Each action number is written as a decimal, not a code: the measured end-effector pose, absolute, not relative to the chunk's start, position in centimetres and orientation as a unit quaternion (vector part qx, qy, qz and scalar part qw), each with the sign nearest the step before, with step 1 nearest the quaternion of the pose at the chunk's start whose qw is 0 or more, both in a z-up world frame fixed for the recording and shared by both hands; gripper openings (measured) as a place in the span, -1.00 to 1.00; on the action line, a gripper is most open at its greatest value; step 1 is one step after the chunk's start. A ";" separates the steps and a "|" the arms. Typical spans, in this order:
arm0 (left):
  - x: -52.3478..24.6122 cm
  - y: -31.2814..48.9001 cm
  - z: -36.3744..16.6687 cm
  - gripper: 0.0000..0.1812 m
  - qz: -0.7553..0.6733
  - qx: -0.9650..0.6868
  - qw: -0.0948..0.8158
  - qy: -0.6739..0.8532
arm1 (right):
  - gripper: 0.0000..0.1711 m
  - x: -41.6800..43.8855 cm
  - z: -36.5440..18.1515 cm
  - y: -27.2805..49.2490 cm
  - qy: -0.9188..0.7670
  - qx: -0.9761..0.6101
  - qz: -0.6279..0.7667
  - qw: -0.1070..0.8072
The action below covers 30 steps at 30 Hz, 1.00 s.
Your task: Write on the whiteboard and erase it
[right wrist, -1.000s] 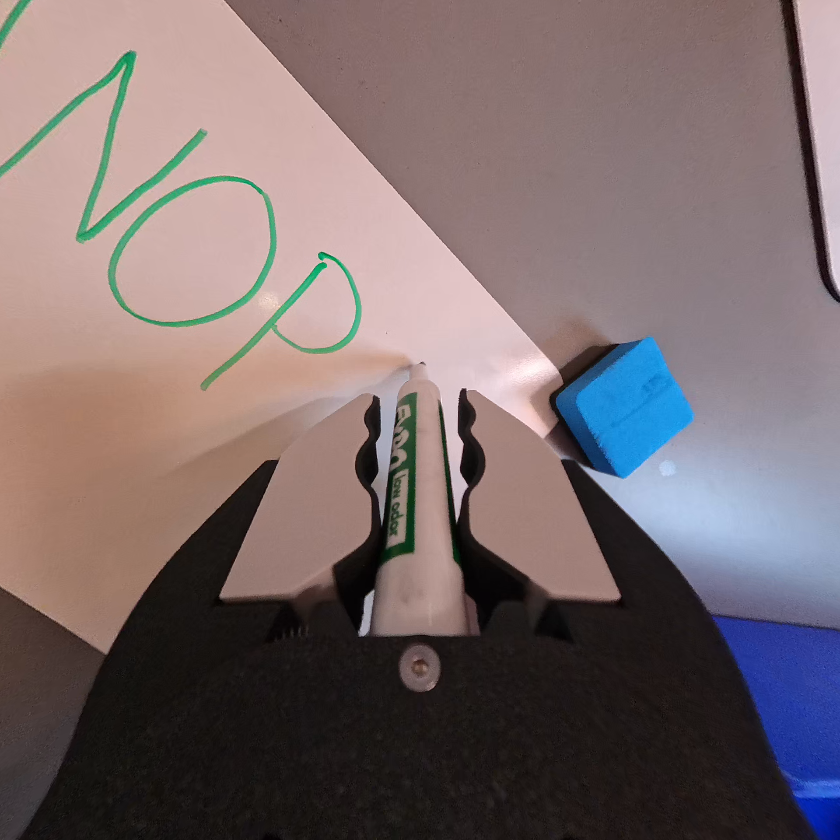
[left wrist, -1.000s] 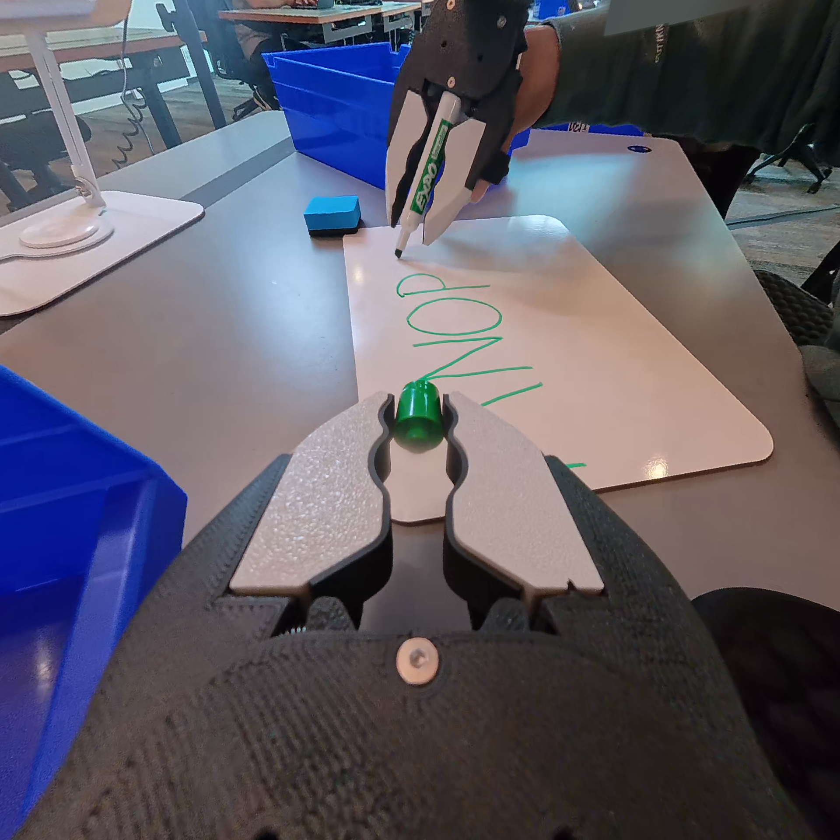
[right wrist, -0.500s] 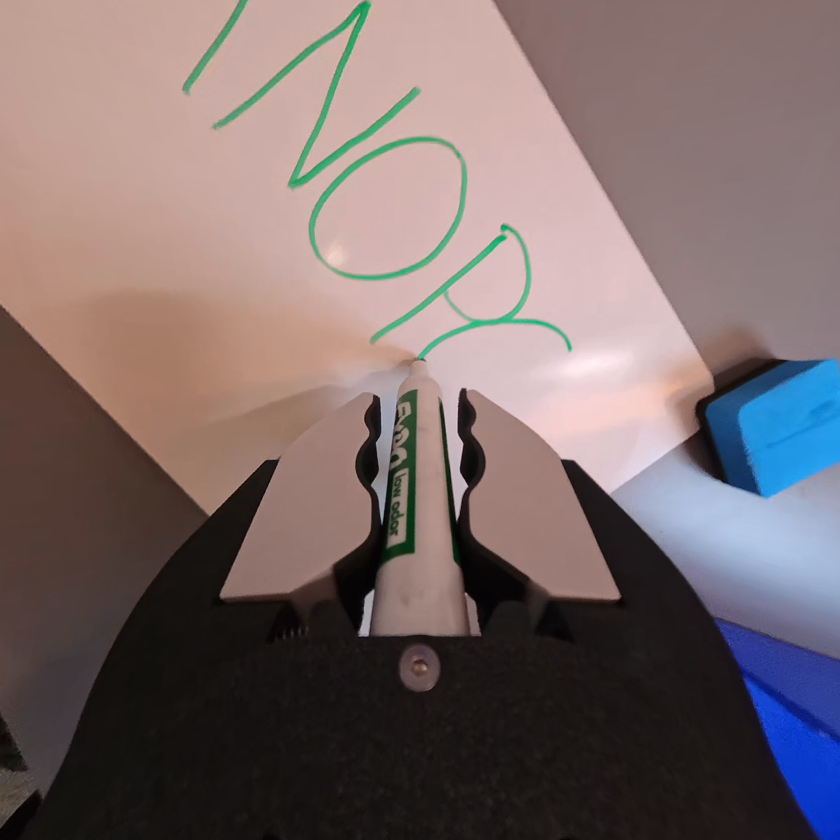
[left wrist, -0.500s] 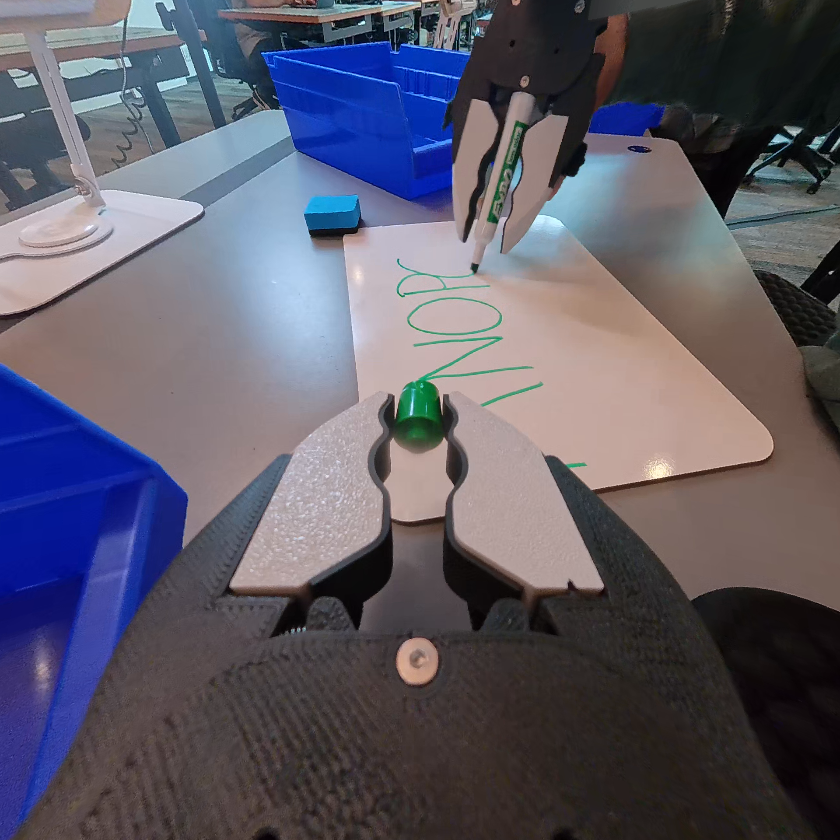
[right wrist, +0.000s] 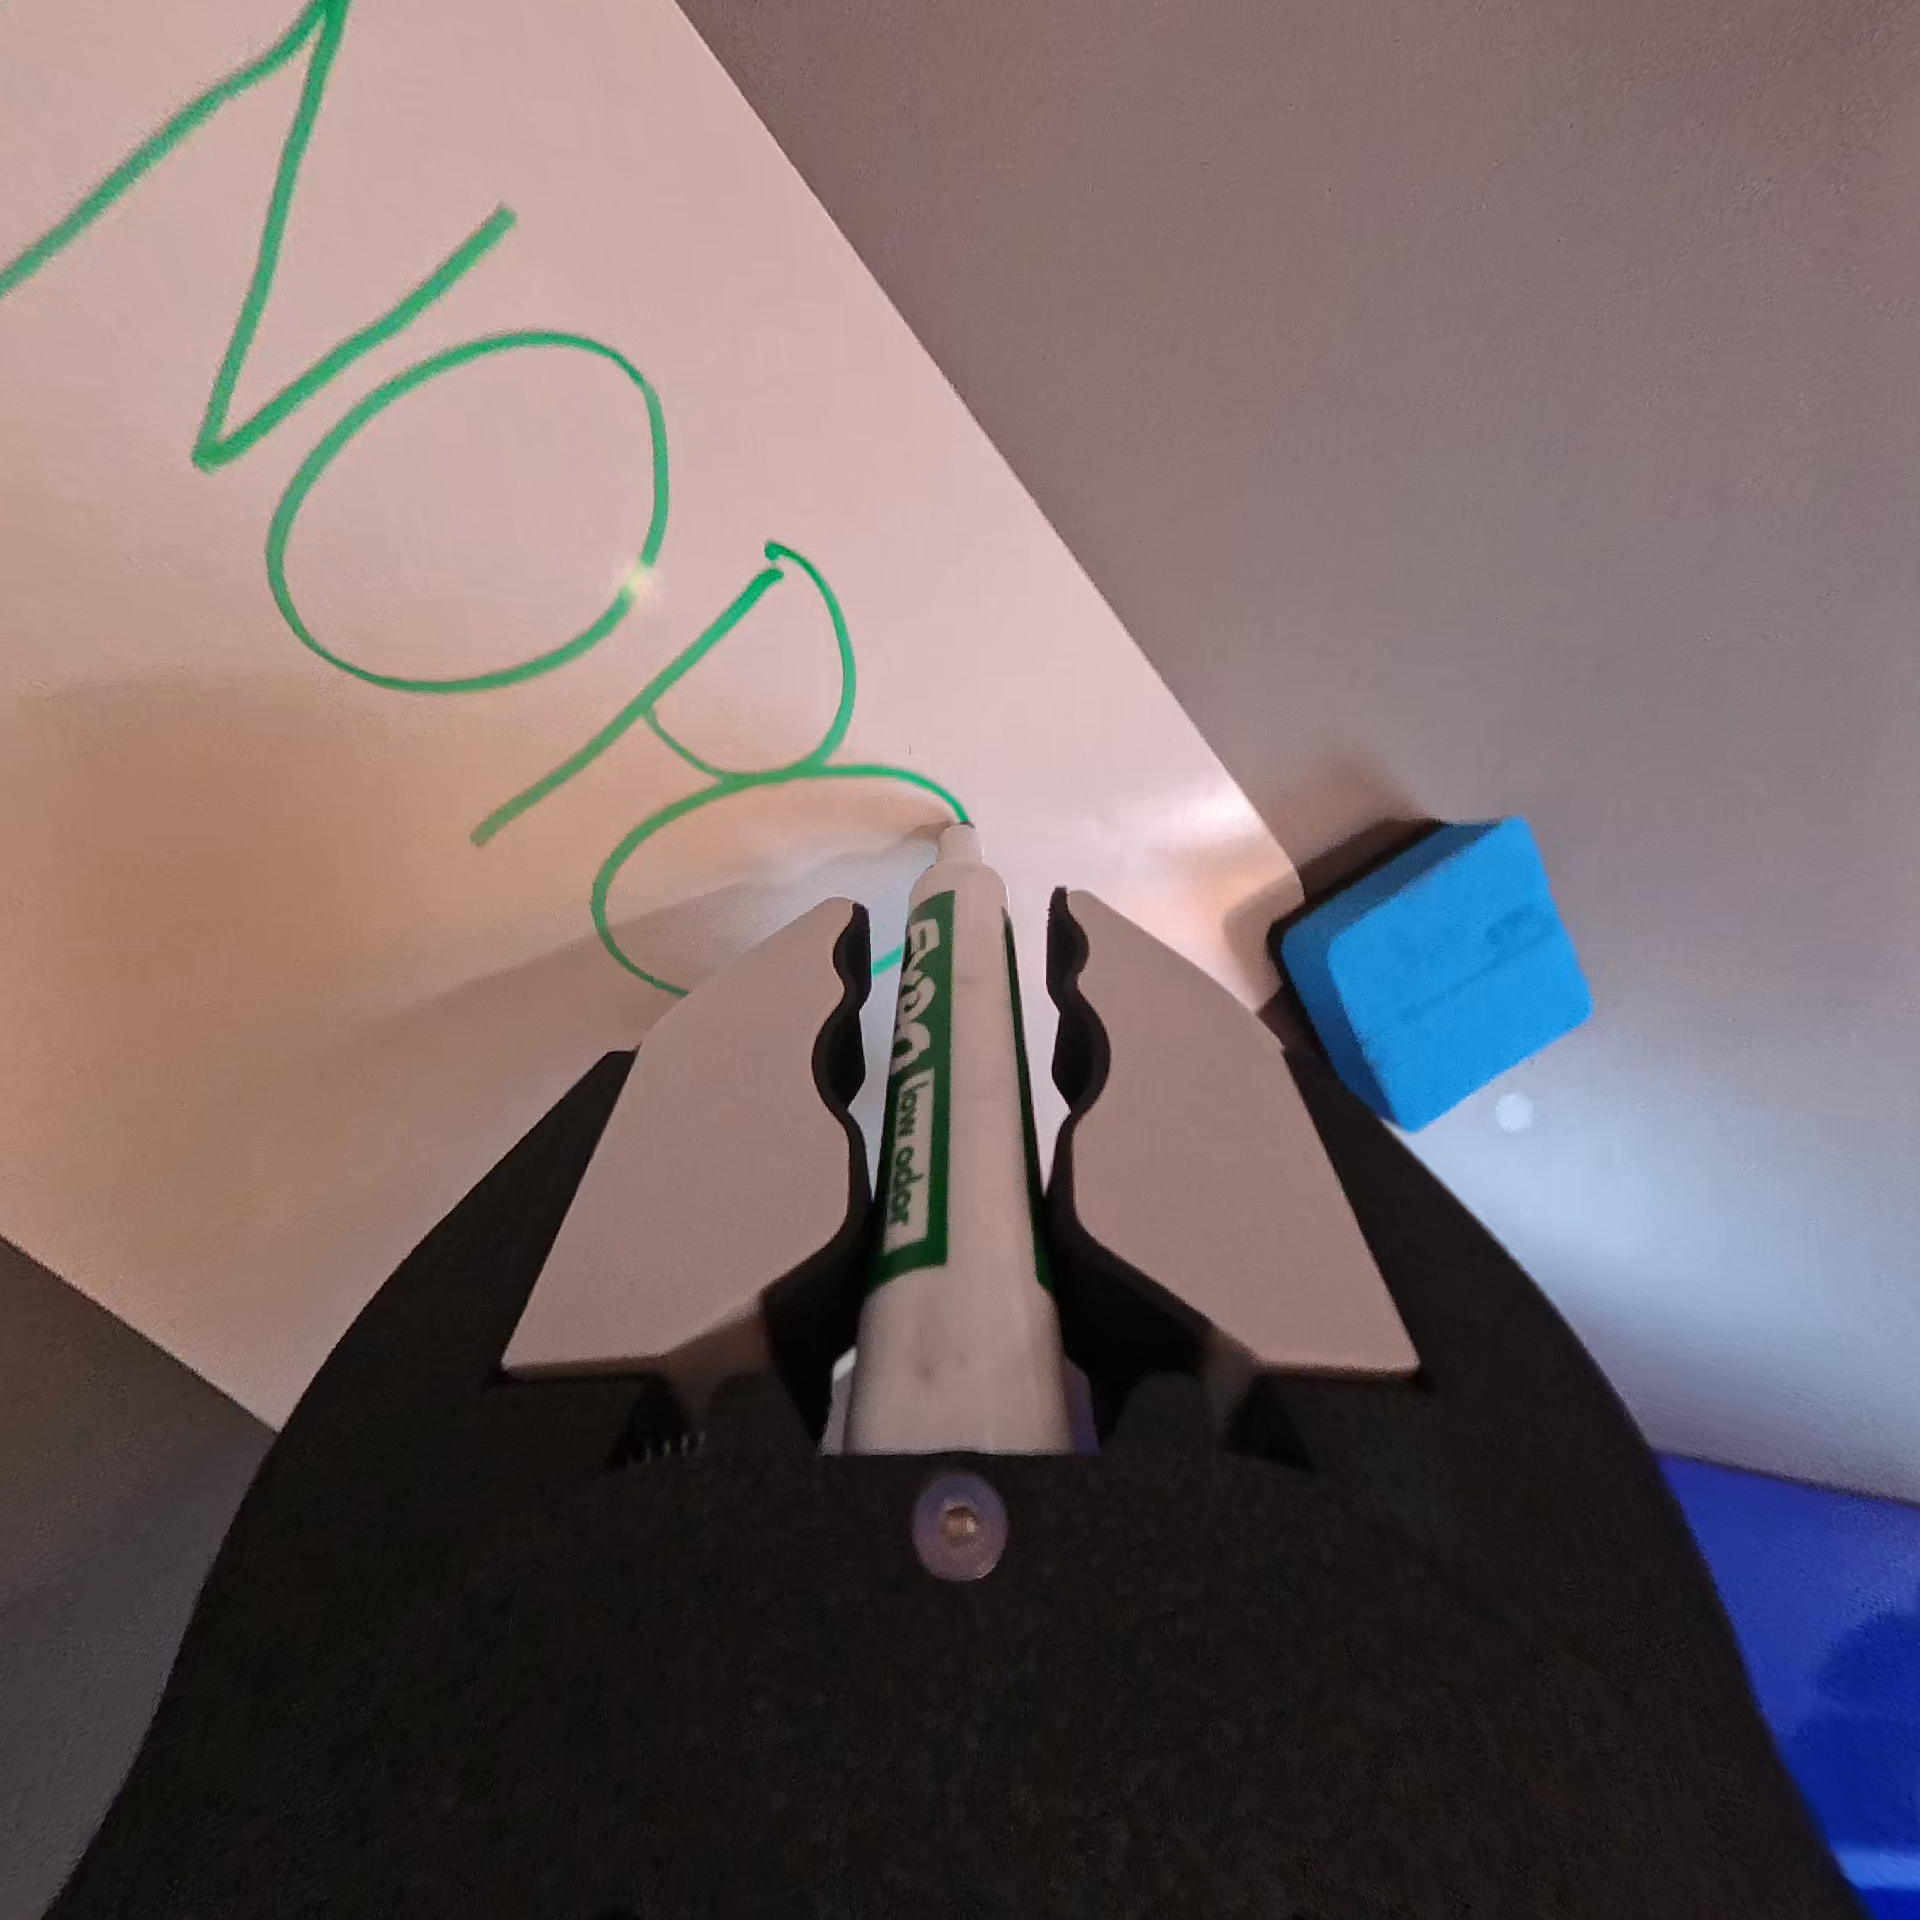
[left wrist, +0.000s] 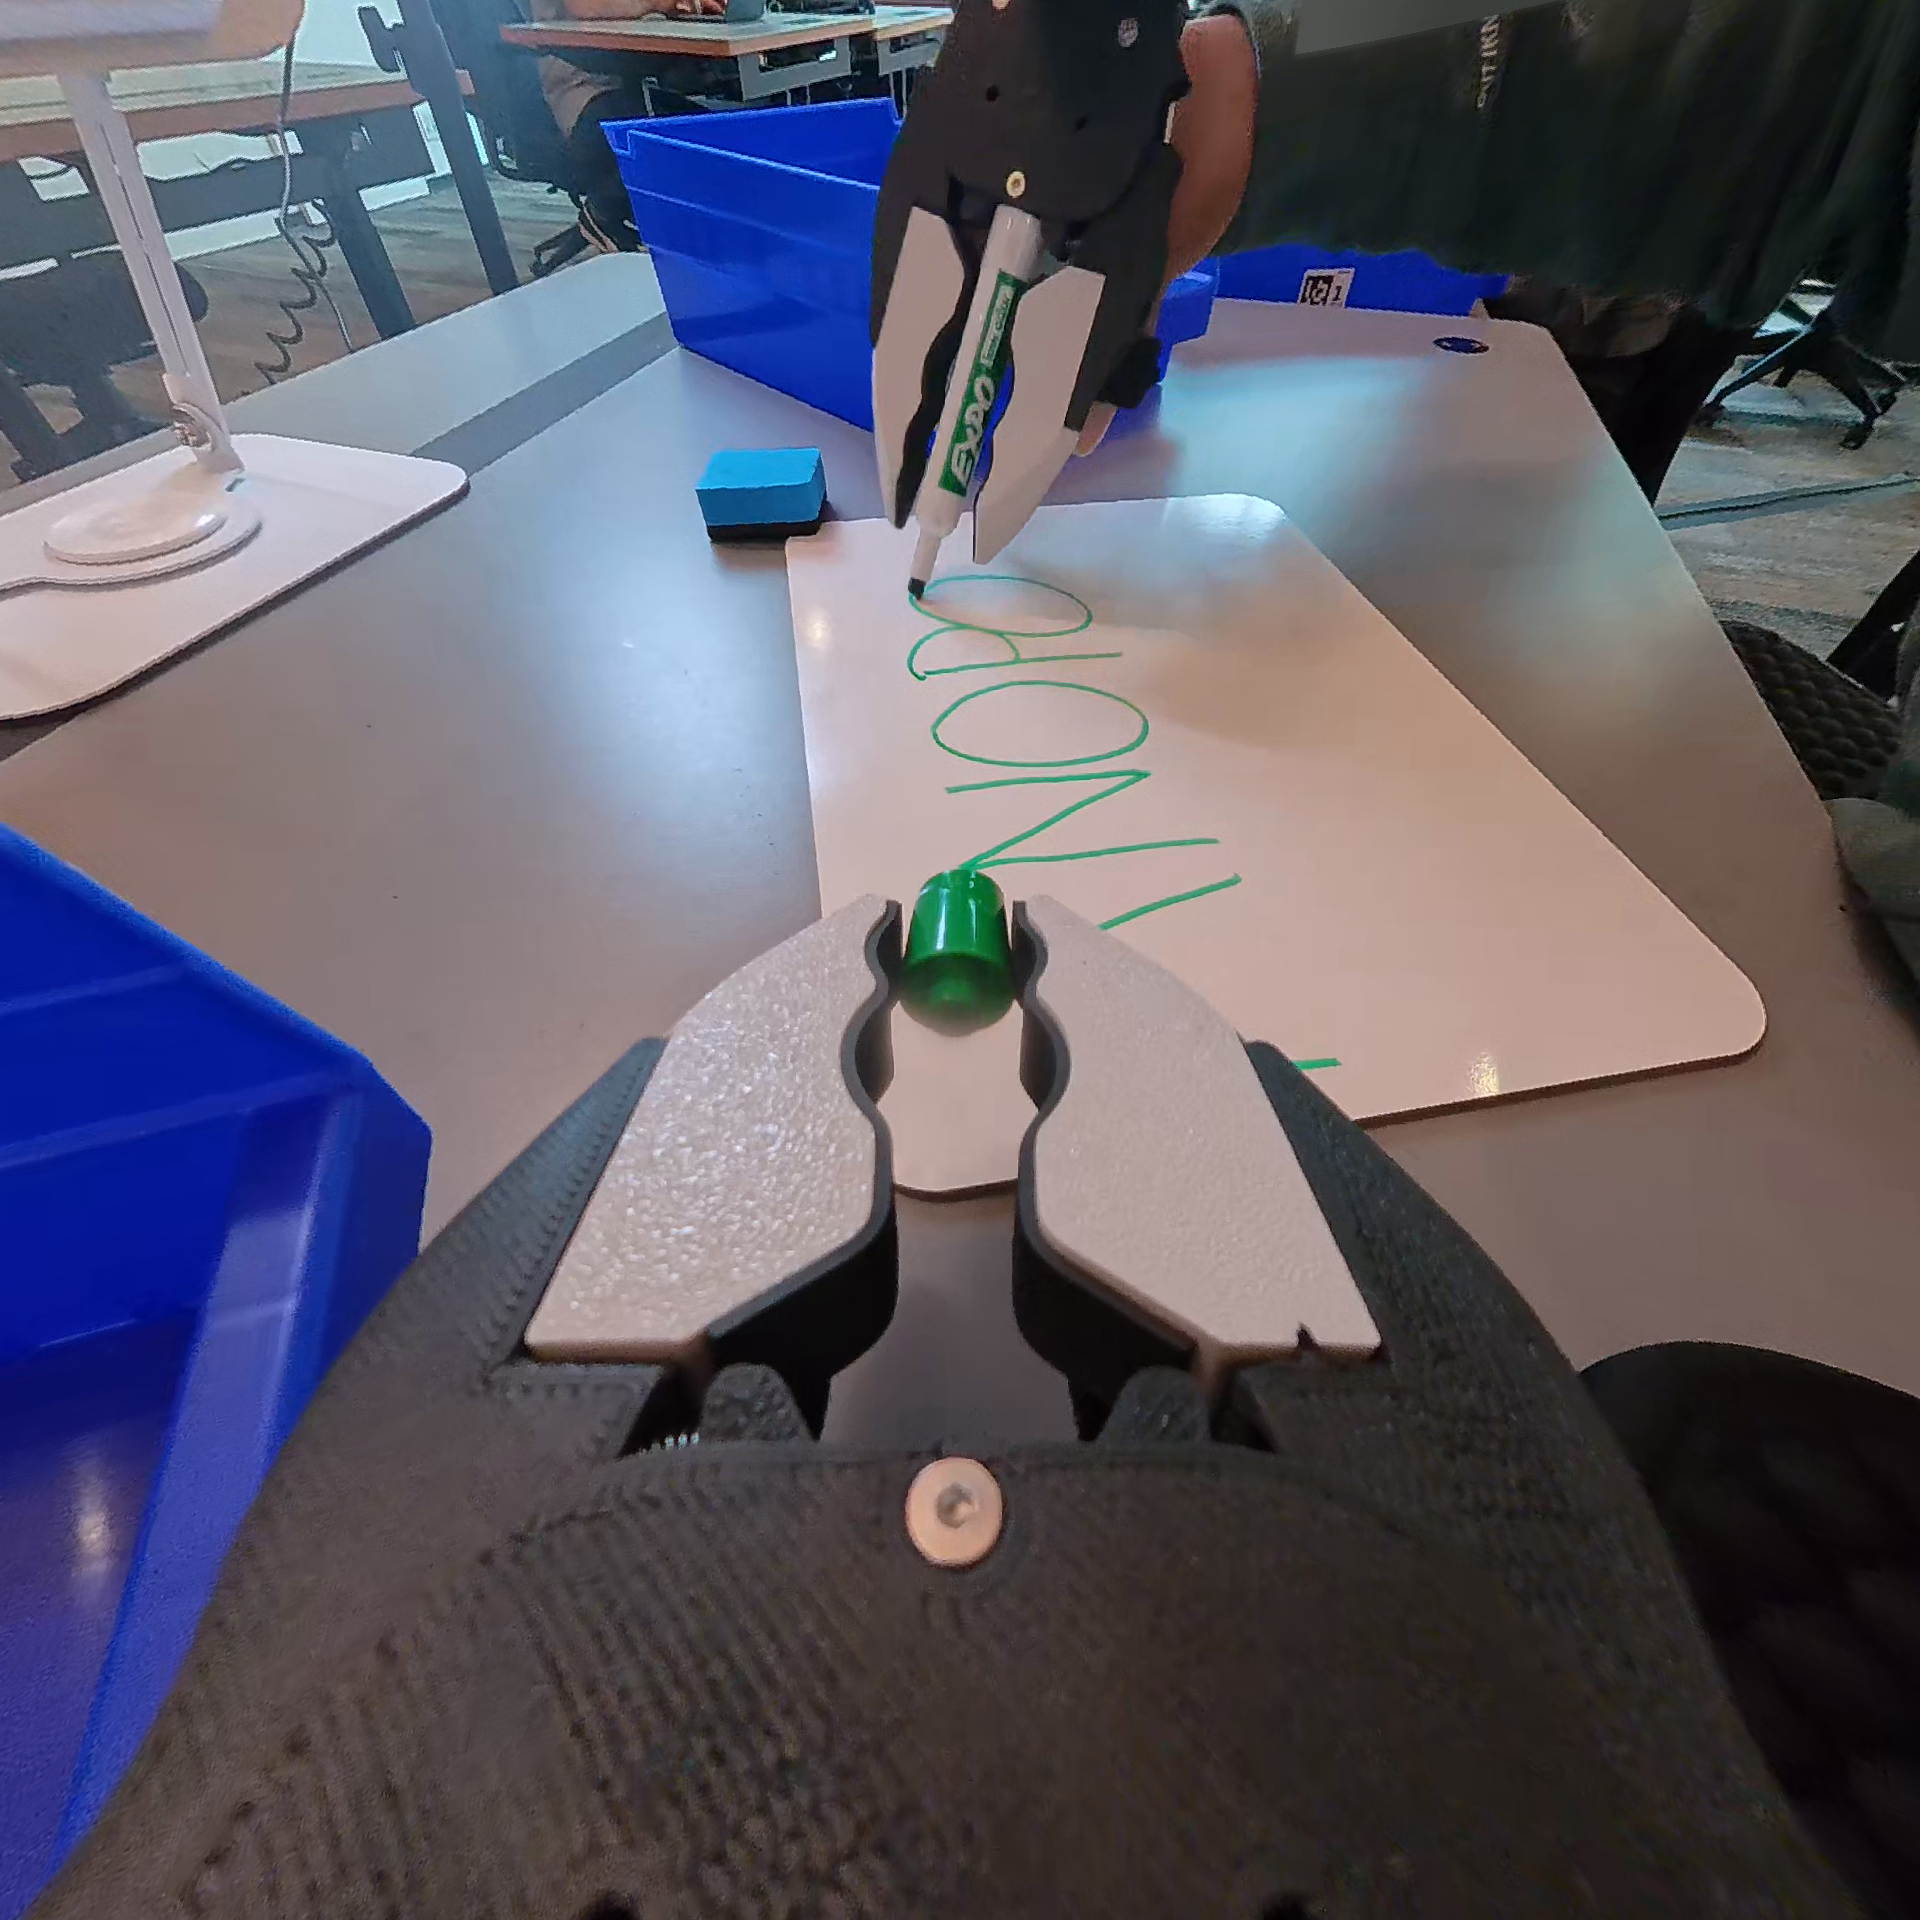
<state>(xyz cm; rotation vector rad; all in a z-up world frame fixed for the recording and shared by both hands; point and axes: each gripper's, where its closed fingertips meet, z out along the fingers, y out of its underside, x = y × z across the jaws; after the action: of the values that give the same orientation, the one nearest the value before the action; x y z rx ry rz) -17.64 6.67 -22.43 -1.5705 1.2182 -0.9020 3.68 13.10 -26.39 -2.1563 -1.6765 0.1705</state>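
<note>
A white whiteboard (left wrist: pixel 1351 790) lies flat on the grey table and bears green handwriting (left wrist: pixel 1039 727); it also shows in the right wrist view (right wrist: pixel 312 935). My right gripper (right wrist: pixel 956 914) is shut on a white and green marker (right wrist: pixel 951 1143), whose tip touches the board at its far end, at the end of a fresh curved stroke. The same gripper (left wrist: pixel 940 530) and marker (left wrist: pixel 977 395) show in the left wrist view. My left gripper (left wrist: pixel 954 914) is shut on the green marker cap (left wrist: pixel 954 951) over the board's near edge. A blue eraser (left wrist: pixel 762 490) (right wrist: pixel 1439 966) sits just off the board's far corner.
Blue plastic bins stand at the back (left wrist: pixel 769 229) and at the near left (left wrist: pixel 156 1195). A white lamp base (left wrist: pixel 145 520) sits on a white pad at the far left. A person's sleeve (left wrist: pixel 1558 135) reaches in from the upper right. Desks and chairs stand behind. About 25 cm separates my left fingertips from my right. My left tips are about 30 cm from the blue eraser (left wrist: pixel 762 490), my right tips only 7 cm. It turns up in the right wrist view (right wrist: pixel 1396 895) as well.
The right gripper has drawn a new round green stroke at the far end of the writing, sweeping right and then back left toward the eraser. The left gripper has held still with the cap.
</note>
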 end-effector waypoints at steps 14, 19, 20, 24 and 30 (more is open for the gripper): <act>-17.7 6.7 -22.4 -0.78 -0.366 -0.639 0.463 0.493 | -0.61 3.6 -26.3 8.9 -0.626 -0.752 0.077 0.190; -17.8 6.8 -22.4 -0.78 -0.368 -0.640 0.463 0.491 | -0.61 4.5 -26.4 8.5 -0.629 -0.755 0.064 0.176; -17.8 6.7 -22.4 -0.78 -0.368 -0.640 0.463 0.491 | -0.61 5.1 -26.4 8.2 -0.628 -0.757 0.061 0.171; -17.7 6.7 -22.4 -0.78 -0.367 -0.640 0.463 0.492 | -0.61 6.3 -26.3 7.4 -0.621 -0.764 0.060 0.164; -17.8 6.8 -22.4 -0.78 -0.366 -0.640 0.465 0.490 | -0.61 5.8 -25.5 10.4 -0.604 -0.768 0.050 0.208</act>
<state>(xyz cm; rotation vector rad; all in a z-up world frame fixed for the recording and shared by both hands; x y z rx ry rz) -17.77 6.80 -22.38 -1.5728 1.2042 -0.8979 5.84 10.36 -25.46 -2.1367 -1.6803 0.1403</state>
